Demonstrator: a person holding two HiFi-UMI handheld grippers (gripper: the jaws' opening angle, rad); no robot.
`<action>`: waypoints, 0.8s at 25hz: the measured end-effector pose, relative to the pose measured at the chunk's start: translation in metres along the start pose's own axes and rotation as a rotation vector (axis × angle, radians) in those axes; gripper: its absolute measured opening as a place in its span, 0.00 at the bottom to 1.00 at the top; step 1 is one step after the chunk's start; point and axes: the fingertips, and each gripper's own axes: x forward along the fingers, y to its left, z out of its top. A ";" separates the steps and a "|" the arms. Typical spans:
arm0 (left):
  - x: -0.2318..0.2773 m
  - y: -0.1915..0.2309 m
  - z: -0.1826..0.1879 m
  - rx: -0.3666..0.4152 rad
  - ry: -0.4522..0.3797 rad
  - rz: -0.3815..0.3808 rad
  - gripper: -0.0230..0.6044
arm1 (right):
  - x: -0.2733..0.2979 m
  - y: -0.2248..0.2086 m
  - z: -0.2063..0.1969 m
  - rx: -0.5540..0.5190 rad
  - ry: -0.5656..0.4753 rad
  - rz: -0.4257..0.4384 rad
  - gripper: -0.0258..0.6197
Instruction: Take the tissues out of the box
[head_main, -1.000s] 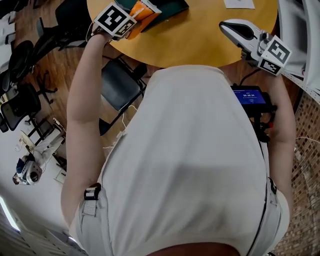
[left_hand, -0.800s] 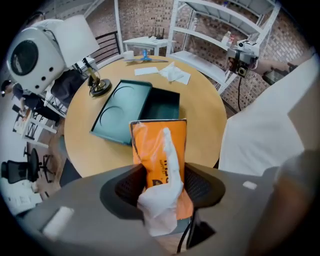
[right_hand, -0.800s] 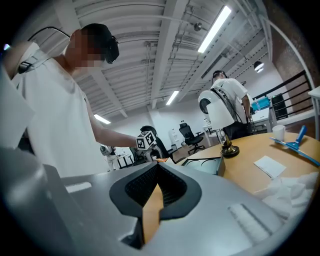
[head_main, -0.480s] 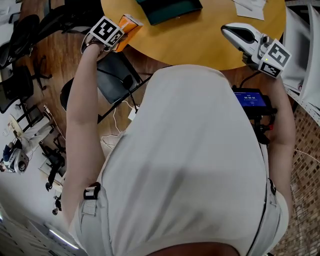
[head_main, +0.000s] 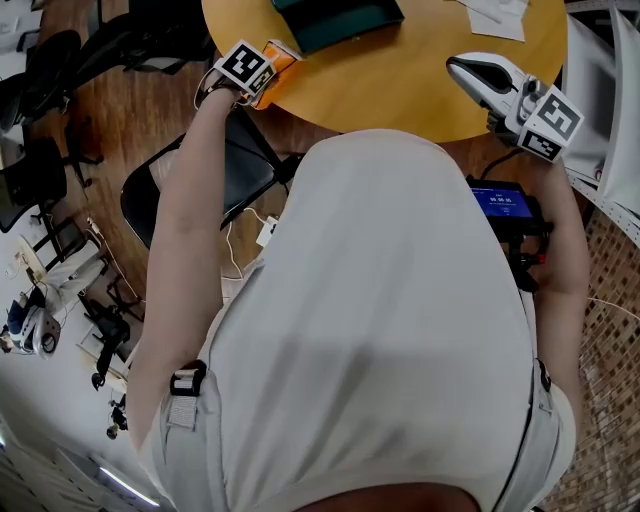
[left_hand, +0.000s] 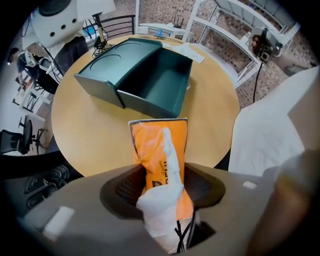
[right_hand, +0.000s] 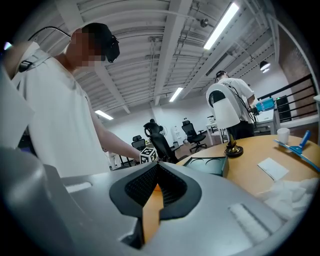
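Note:
My left gripper is shut on an orange tissue pack, and a white tissue sticks up out of the pack's middle. In the head view the pack is held at the near left edge of the round wooden table, just past the marker cube of the left gripper. An open dark green box lies on the table beyond the pack. My right gripper hovers over the table's right side with its jaws together and nothing between them.
Loose white tissues and a flat sheet lie on the table at the right, near a brass lamp base and a cup. A black chair stands under my left arm. White railings run along the right.
My left gripper has carried the orange pack to the right, closer to the table's edge. The right gripper has barely moved.

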 end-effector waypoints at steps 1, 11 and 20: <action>0.000 0.000 -0.001 -0.001 0.001 0.003 0.40 | 0.000 0.000 -0.001 0.000 -0.002 -0.002 0.04; -0.021 -0.009 0.004 0.030 -0.021 -0.005 0.87 | 0.001 0.002 0.001 -0.012 -0.003 0.008 0.04; -0.082 -0.024 0.042 0.082 -0.221 0.043 0.74 | 0.005 0.006 0.002 -0.018 0.005 0.028 0.04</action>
